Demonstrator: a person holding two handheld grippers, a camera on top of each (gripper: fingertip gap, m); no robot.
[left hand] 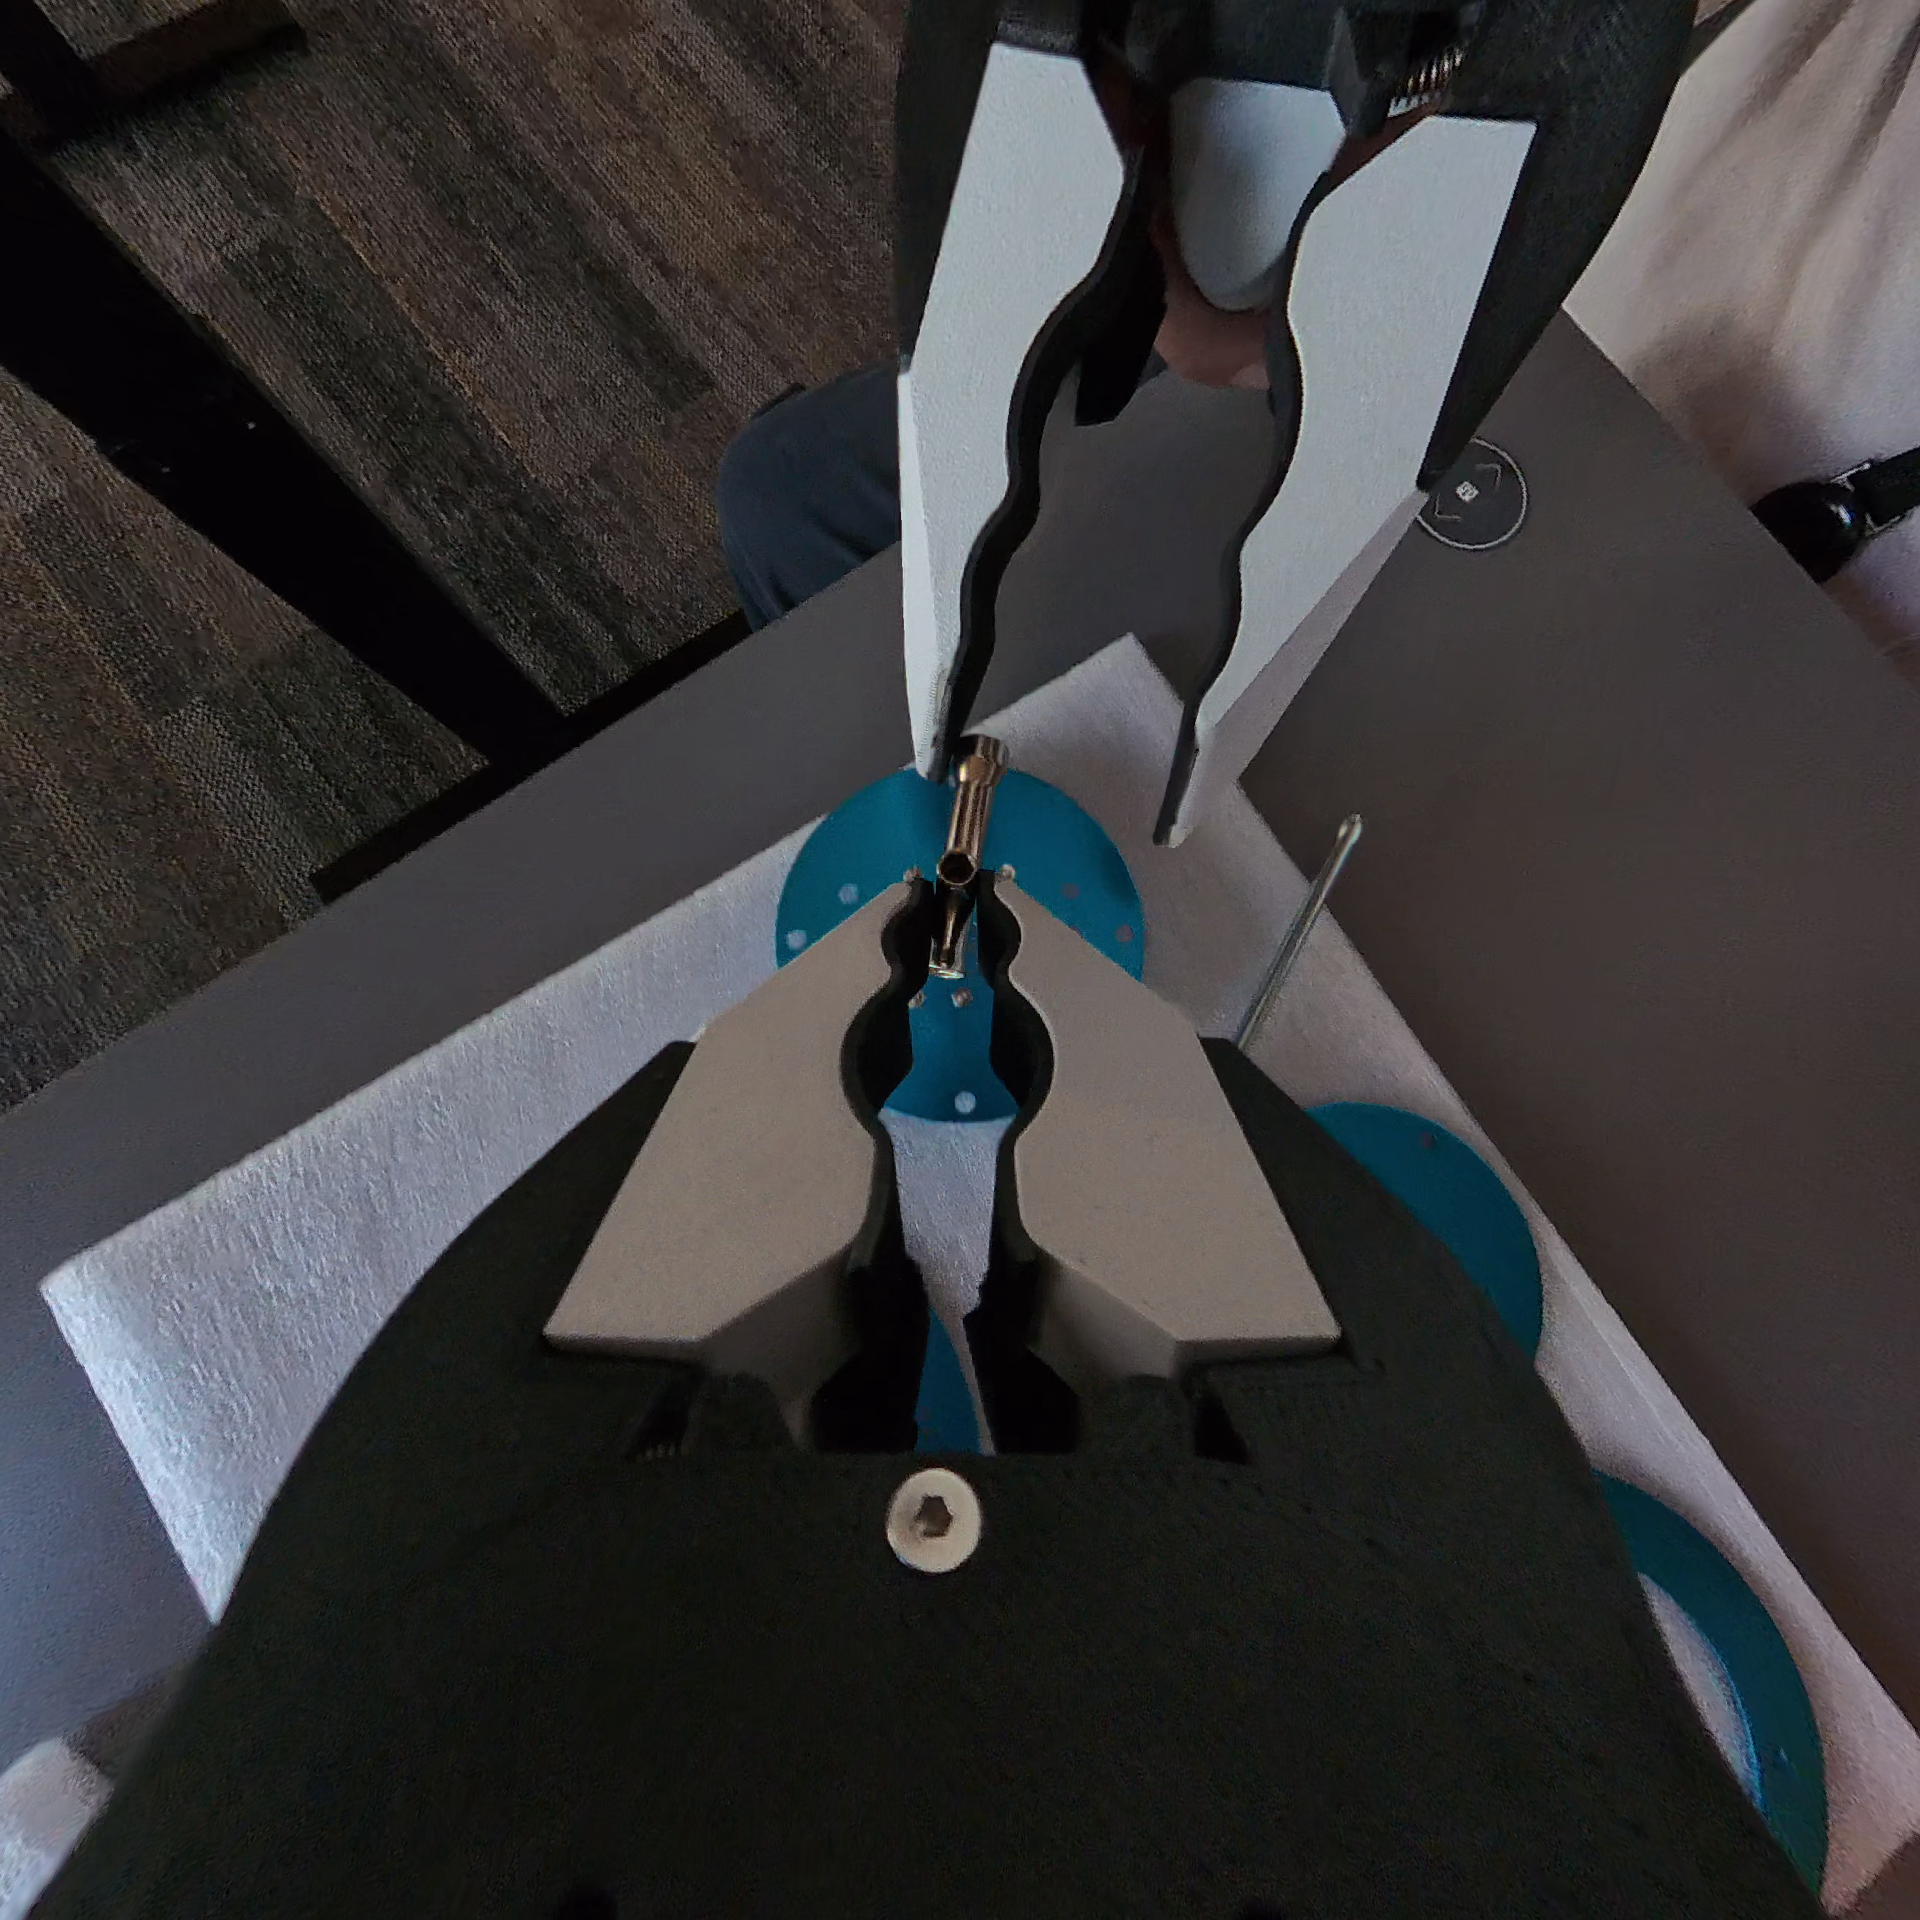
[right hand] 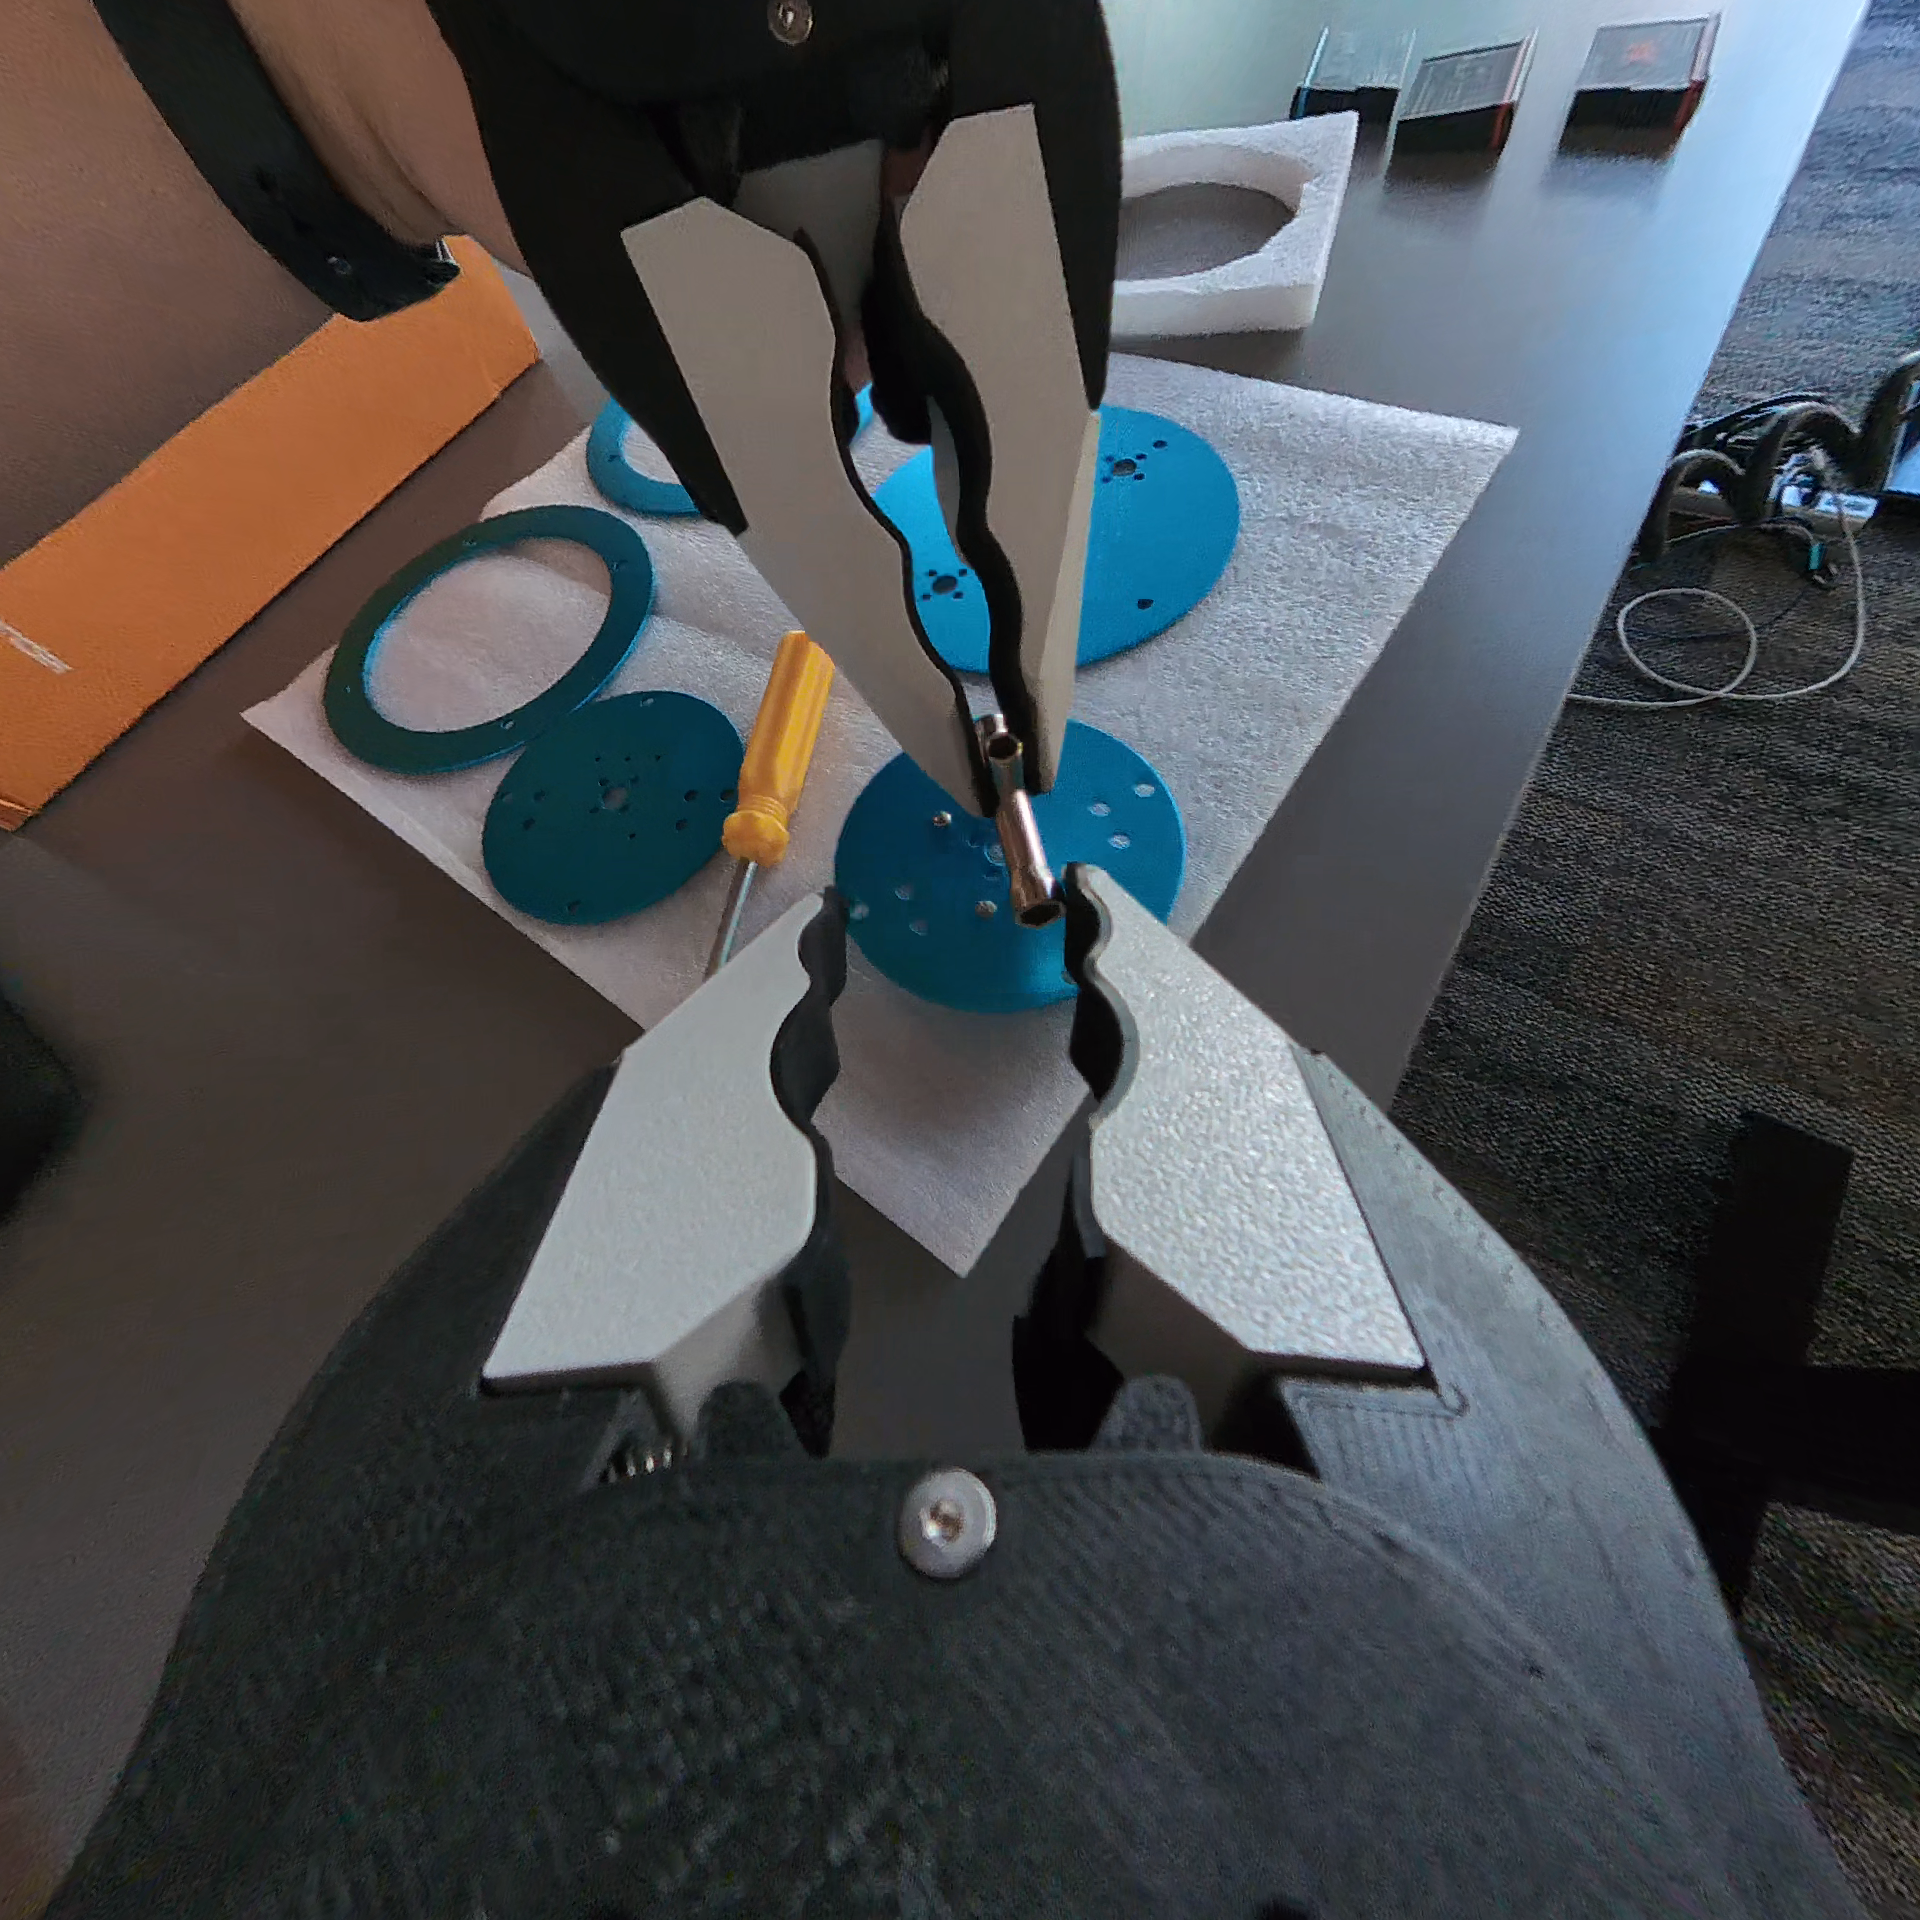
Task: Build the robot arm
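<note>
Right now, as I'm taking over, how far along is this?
Done: parts laid out on the foam sheet. In hand: left gripper shut on the socket wrench above a blue disc, right gripper open at its free end. Left: yellow screwdriver ungripped; ring and second disc separate.

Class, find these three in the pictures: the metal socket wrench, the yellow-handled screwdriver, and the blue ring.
Socket wrench [right hand: 1023,854]: right wrist view, on its shaft.
Screwdriver [right hand: 781,740]: right wrist view, middle of the yellow handle.
Ring [right hand: 358,681]: right wrist view, its left band.
</note>
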